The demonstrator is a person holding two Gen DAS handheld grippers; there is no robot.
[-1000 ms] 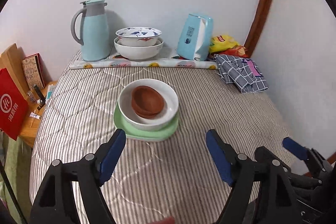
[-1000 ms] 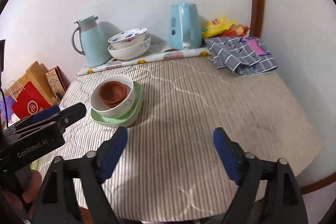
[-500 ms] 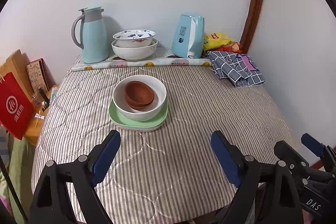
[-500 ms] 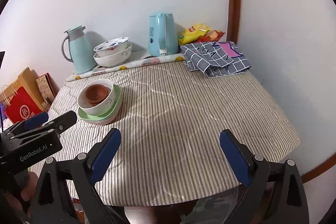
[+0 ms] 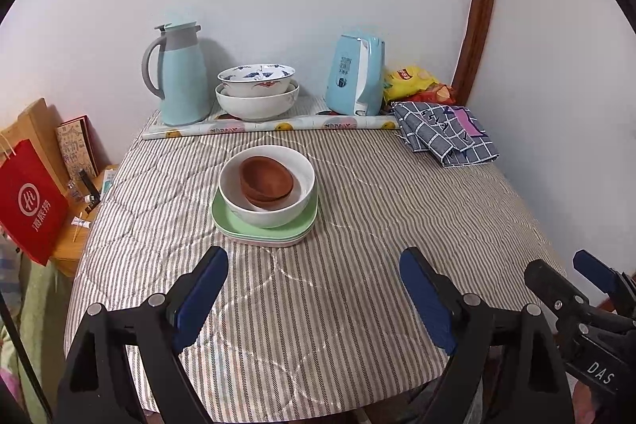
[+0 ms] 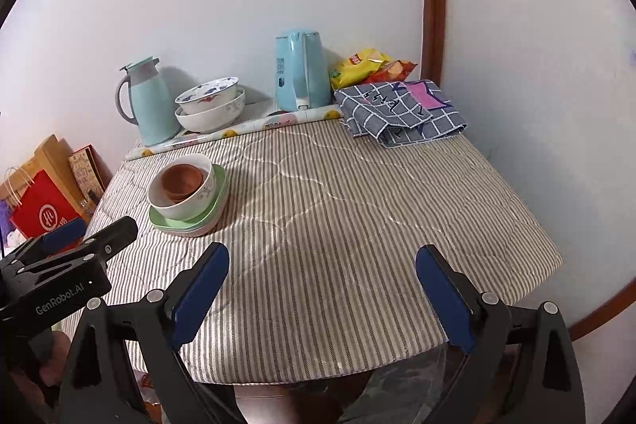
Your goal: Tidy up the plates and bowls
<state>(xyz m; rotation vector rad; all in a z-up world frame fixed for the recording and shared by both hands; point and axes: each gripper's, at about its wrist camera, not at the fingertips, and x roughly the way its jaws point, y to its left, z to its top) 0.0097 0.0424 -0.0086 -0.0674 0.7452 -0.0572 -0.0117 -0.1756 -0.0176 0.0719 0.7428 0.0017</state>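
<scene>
Brown small bowls [image 5: 265, 181] [image 6: 182, 180] nest inside a white bowl [image 5: 274, 215] [image 6: 198, 199], which stands on stacked green plates [image 5: 238, 227] [image 6: 216, 209] on the striped table. My left gripper [image 5: 314, 285] hovers open over the near part of the table, well short of the stack, nothing between its fingers. My right gripper [image 6: 322, 283] is open and empty too, over the near edge to the right of the stack. A patterned bowl sits in a larger white bowl [image 5: 256, 104] [image 6: 210, 116] at the back.
Along the back wall stand a blue thermos jug [image 5: 181, 76], a blue kettle [image 5: 355, 82], snack bags [image 5: 413, 82] and a rolled sheet [image 5: 270, 126]. A folded checked cloth [image 5: 445, 134] lies back right. A red bag [image 5: 28, 197] stands left of the table.
Both grippers have drawn back from the stack toward the near table edge, and their jaws stand a little wider. The stack of dishes has not moved.
</scene>
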